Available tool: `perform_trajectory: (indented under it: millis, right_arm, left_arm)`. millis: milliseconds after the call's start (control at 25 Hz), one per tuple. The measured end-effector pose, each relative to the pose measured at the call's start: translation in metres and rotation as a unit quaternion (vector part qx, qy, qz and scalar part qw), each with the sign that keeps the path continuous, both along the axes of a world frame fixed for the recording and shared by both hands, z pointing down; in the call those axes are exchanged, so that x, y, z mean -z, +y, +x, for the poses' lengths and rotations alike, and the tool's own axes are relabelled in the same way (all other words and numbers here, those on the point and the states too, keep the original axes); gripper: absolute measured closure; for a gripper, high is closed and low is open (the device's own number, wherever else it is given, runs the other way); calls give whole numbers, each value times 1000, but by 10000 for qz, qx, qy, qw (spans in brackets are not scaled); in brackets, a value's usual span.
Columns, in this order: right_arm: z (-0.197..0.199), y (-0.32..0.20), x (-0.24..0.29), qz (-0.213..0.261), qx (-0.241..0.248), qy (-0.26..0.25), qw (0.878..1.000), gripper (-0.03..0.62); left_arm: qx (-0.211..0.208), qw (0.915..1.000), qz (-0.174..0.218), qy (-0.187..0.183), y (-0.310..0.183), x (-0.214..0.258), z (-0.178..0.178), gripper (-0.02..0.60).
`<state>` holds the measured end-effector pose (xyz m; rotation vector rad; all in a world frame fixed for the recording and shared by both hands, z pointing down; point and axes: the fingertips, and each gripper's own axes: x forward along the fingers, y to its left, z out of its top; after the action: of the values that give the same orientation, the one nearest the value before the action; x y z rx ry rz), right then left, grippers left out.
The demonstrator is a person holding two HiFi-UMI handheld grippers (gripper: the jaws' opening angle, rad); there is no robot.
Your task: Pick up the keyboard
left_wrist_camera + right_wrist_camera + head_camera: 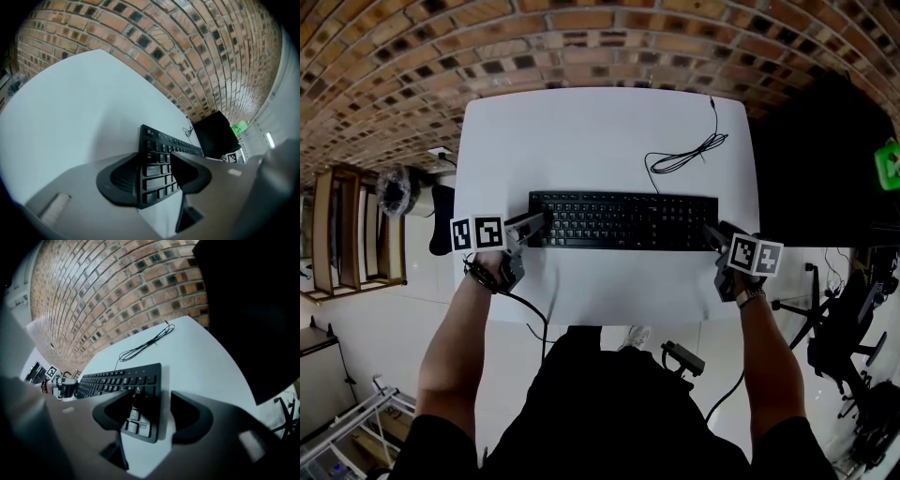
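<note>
A black keyboard [623,221] lies flat across the middle of the white table [581,131]. My left gripper [534,225] is at its left end and my right gripper [710,234] at its right end. In the left gripper view the left gripper [154,161] stands open around the keyboard [157,164]: one jaw lies along the end edge and the other hangs over the keys. In the right gripper view the right gripper [151,399] is open too. One of its jaws is over the keyboard [117,378], the other just outside the end, with a strip of table between.
The keyboard's black cable [684,155] lies looped on the table behind its right half. A wooden shelf [347,234] stands to the left of the table. To the right are a large dark object [825,159] and an office chair [844,328]. A brick surface lies beyond.
</note>
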<state>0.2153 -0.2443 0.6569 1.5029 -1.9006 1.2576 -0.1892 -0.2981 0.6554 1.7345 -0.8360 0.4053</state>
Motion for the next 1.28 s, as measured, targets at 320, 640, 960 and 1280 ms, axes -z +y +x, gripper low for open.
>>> perform_trajectory:
  millis: [320, 640, 960, 1280]
  right_arm:
    - [-10, -2, 1, 5, 87, -18, 10000, 383]
    - [-18, -2, 26, 342, 88, -55, 9994, 408]
    - [-20, 1, 98, 1080, 154, 11, 9940, 410]
    - [-16, 10, 193, 2032, 211, 170, 9788, 410]
  left_arm:
    - [-25, 9997, 11, -251, 0, -5, -5, 446]
    - [41, 9988, 344, -345, 0, 20, -15, 448]
    - [210, 9955, 919, -140, 11, 85, -19, 448]
    - [388, 9839, 1746, 33, 25, 167, -15, 448]
